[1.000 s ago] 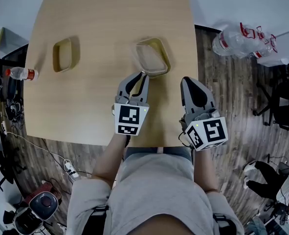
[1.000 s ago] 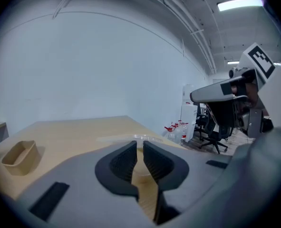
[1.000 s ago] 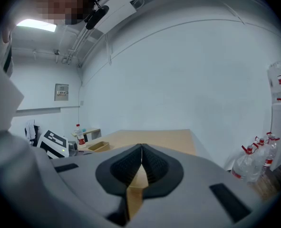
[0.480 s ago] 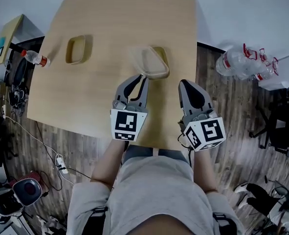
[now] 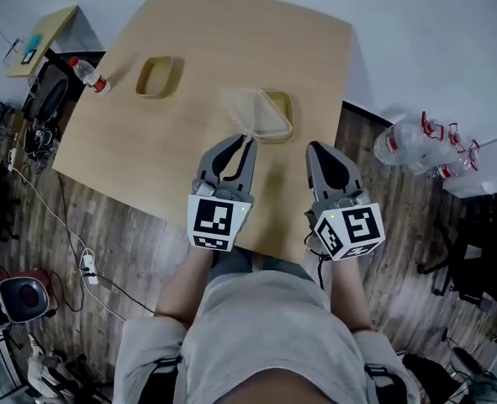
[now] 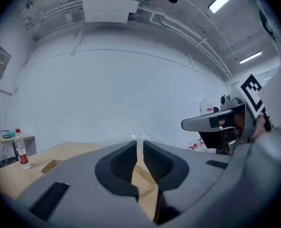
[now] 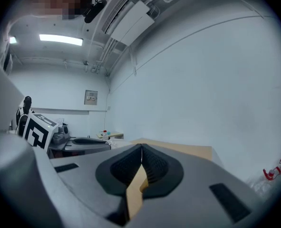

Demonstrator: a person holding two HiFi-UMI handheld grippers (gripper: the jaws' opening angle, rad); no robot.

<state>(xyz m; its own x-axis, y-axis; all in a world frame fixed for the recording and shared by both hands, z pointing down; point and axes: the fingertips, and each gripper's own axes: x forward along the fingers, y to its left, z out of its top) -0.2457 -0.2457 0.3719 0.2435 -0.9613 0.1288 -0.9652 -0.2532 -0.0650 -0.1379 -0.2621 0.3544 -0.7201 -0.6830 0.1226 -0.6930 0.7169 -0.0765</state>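
Note:
My left gripper (image 5: 246, 140) is shut on the near edge of a clear plastic lid (image 5: 250, 112), which hangs over the left part of a tan container (image 5: 280, 118) on the wooden table (image 5: 181, 150). In the left gripper view the jaws of the left gripper (image 6: 138, 144) stand almost together, with the lid's thin clear edge (image 6: 139, 137) at their tips. My right gripper (image 5: 316, 148) is shut with nothing in it, held just right of the container near the table's right edge. Its jaws meet in the right gripper view (image 7: 141, 147).
A second tan container (image 5: 157, 76) sits at the table's far left, with a red-capped bottle (image 5: 88, 72) beyond it. Several large water bottles (image 5: 412, 141) lie on the floor to the right. Cables and a power strip (image 5: 87, 263) lie on the floor at left.
Both gripper views have tilted upward and now show more ceiling. The lid has shifted left off the tan container while held in the left gripper. The head view has swung round.

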